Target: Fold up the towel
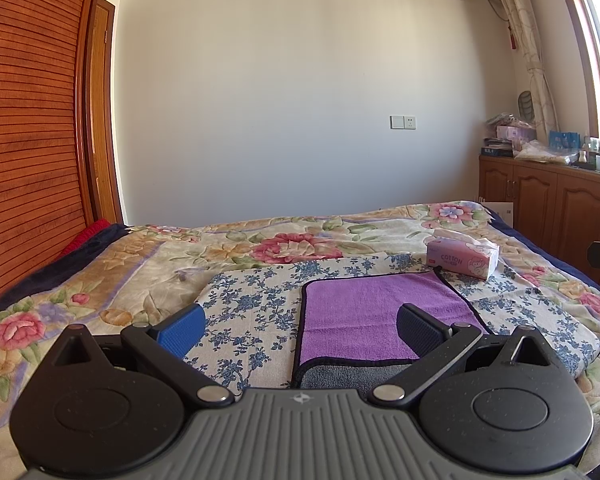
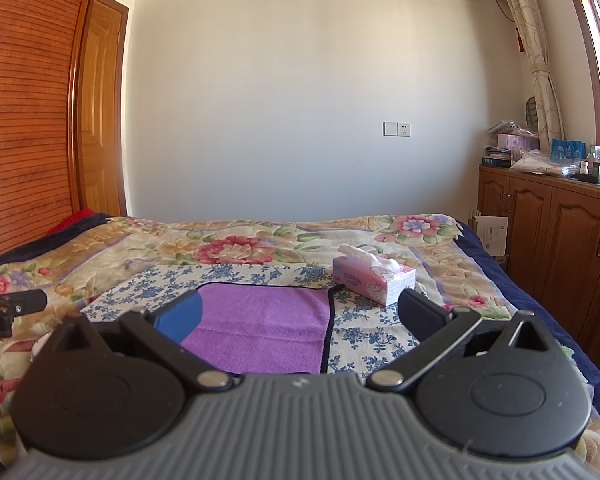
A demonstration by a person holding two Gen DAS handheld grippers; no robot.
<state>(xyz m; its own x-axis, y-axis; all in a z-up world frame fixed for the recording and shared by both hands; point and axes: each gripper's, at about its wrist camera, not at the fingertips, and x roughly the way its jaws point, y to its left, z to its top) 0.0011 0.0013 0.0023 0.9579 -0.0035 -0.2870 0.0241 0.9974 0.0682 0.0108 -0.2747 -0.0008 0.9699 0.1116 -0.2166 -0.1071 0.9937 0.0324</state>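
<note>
A purple towel [image 1: 372, 312] with a dark hem lies flat on a blue-flowered cloth [image 1: 256, 304] on the bed. Its near edge is turned over and shows a grey underside [image 1: 352, 376]. My left gripper [image 1: 300, 330] is open and empty, held above the towel's near left corner. The towel also shows in the right wrist view [image 2: 268, 328]. My right gripper [image 2: 300, 320] is open and empty above the towel's near right part. The left gripper's blue and black tip shows at the left edge of the right wrist view [image 2: 4, 304].
A pink tissue box [image 1: 462, 258] stands on the flowered cloth just beyond the towel's far right corner; it also shows in the right wrist view [image 2: 374, 280]. A floral quilt [image 1: 140, 264] covers the bed. Wooden cabinets [image 2: 560, 248] stand to the right, a wooden wardrobe [image 1: 28, 140] to the left.
</note>
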